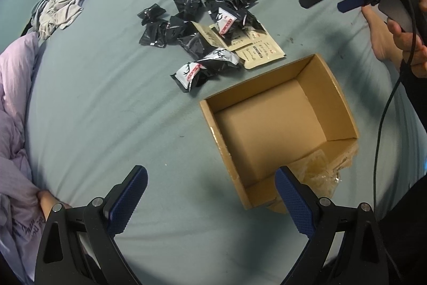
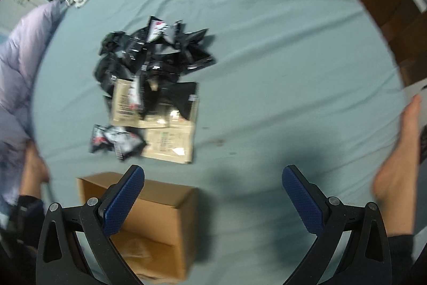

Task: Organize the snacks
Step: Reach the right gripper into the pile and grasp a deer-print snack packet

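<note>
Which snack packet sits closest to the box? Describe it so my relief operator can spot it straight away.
On the blue-green bedsheet, find the open cardboard box. Just beyond its far-left corner lies a black-and-white packet, at the pile's near edge. Unlike the all-black packets behind, it shows a white face with a red label.

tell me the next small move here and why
Probably lower the right gripper toward the nearest black-and-white foil snack packet and close on it. Both grippers, the left gripper included, are open and hold nothing, the open brown cardboard box has no snacks in it, and the whole pile of black snack packets lies loose on the blue-grey bedsheet just beyond the box.
</note>
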A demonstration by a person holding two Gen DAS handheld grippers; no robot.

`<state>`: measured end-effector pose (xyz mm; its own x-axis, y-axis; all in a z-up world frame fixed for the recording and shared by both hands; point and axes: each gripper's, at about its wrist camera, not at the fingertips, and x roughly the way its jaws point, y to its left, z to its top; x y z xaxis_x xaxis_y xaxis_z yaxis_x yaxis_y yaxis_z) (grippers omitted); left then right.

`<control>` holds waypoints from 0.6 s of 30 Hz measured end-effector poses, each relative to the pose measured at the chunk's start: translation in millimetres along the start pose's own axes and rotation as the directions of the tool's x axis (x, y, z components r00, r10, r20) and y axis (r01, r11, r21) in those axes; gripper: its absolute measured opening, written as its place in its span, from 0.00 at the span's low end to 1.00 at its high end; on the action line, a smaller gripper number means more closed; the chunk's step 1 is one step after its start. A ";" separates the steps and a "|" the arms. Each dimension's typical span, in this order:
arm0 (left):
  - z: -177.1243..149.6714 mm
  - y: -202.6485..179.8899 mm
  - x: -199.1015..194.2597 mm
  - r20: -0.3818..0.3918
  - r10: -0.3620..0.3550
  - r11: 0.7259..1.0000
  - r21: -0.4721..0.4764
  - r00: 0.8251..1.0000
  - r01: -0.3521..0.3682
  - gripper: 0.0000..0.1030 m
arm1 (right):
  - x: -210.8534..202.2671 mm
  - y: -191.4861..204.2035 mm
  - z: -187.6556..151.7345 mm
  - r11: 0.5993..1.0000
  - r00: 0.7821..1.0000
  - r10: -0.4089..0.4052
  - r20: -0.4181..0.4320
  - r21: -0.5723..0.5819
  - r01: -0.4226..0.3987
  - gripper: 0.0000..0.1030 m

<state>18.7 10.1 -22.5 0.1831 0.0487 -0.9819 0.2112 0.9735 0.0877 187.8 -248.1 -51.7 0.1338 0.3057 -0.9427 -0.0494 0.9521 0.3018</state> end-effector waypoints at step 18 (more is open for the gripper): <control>14.7 29.0 -0.6 0.022 -0.051 0.997 -0.064 0.998 0.052 0.95 | 112.9 96.4 40.5 0.973 0.984 -0.057 -0.171 -0.230 0.017 1.00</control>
<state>38.8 35.0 -16.9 0.1934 -0.0059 -0.9811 0.1584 0.9871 0.0252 238.3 -121.6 -123.2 -0.0344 0.2452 -0.9689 -0.2731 0.9302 0.2451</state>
